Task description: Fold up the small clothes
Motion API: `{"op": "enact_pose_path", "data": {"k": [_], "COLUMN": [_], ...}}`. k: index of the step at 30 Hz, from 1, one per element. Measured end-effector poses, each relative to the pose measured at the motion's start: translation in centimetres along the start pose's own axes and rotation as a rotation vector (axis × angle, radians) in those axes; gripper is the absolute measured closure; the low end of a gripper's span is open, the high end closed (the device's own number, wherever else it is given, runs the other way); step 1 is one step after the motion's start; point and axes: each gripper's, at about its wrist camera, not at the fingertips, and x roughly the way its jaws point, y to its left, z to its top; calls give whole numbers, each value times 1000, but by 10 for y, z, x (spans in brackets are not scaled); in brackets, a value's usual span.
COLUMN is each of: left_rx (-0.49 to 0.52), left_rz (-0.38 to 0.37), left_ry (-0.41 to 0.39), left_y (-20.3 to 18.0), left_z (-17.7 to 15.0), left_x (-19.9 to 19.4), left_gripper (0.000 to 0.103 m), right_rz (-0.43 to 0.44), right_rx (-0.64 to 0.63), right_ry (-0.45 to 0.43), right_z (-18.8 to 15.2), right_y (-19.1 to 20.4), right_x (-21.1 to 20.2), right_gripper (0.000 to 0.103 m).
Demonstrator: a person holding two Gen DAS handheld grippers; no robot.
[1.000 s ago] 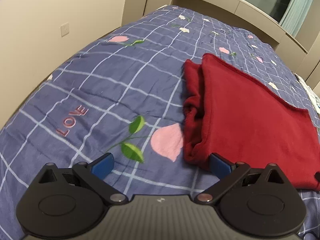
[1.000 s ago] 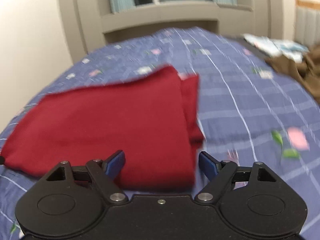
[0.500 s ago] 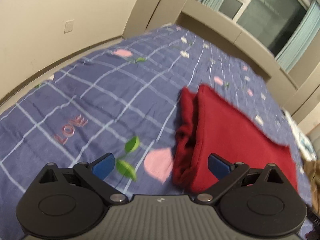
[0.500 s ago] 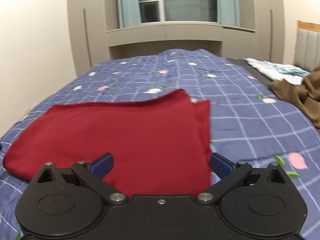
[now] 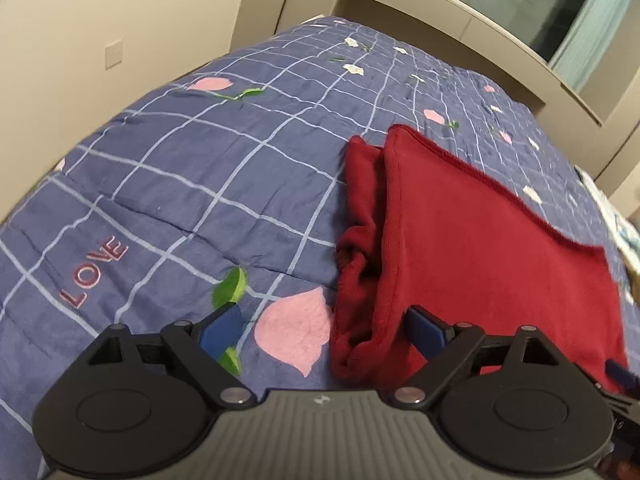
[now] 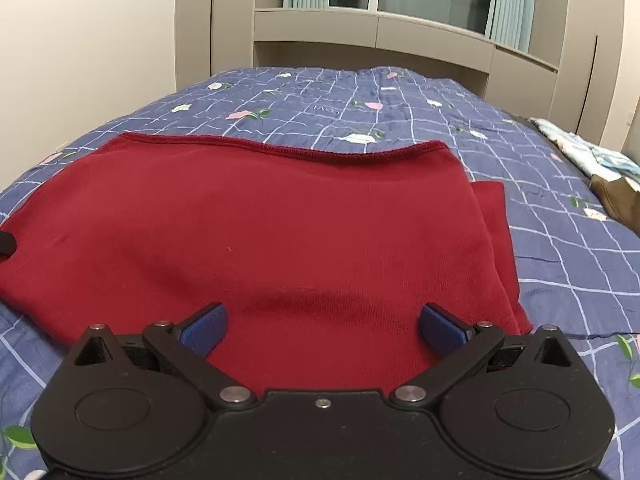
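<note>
A dark red folded garment (image 5: pixel 480 260) lies flat on the bed, with a narrower bunched layer sticking out along its left side. My left gripper (image 5: pixel 324 330) hovers at its near left corner. Its jaws are closing, with that corner and some bedspread between them, and the pads do not press on the cloth. In the right wrist view the red garment (image 6: pixel 280 220) fills the middle. My right gripper (image 6: pixel 322 330) stands wide open just above its near edge, holding nothing.
The blue checked bedspread (image 5: pixel 180 184) with pink flowers and the word LOVE covers the bed. A wall runs along the left, and cabinets (image 6: pixel 400 40) and a window stand beyond the far end. A brown garment (image 6: pixel 618 200) and a pale patterned cloth (image 6: pixel 580 148) lie at the right.
My right gripper opened wider and moved left, from the garment's right edge to over its middle. My left gripper's jaws have narrowed a little, still at the garment's left corner.
</note>
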Motion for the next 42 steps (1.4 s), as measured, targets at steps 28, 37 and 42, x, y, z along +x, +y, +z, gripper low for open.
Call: {"op": "enact_pose_path", "data": {"k": [28, 37, 42], "left_rx": [152, 157, 164], "left_rz": [21, 14, 20], "left_ry": [-5, -2, -6], "left_y": [-9, -7, -8], "left_z": [-20, -20, -20], "left_x": [-7, -7, -7], "left_gripper": [1, 1, 1], "right_rz": [32, -47, -66], "right_rx": [-24, -61, -22], "right_ry": [-96, -6, -35], "right_z": [28, 28, 19], "right_y": [16, 19, 13], "right_x": [-15, 33, 28], "right_gripper": [0, 1, 0]}}
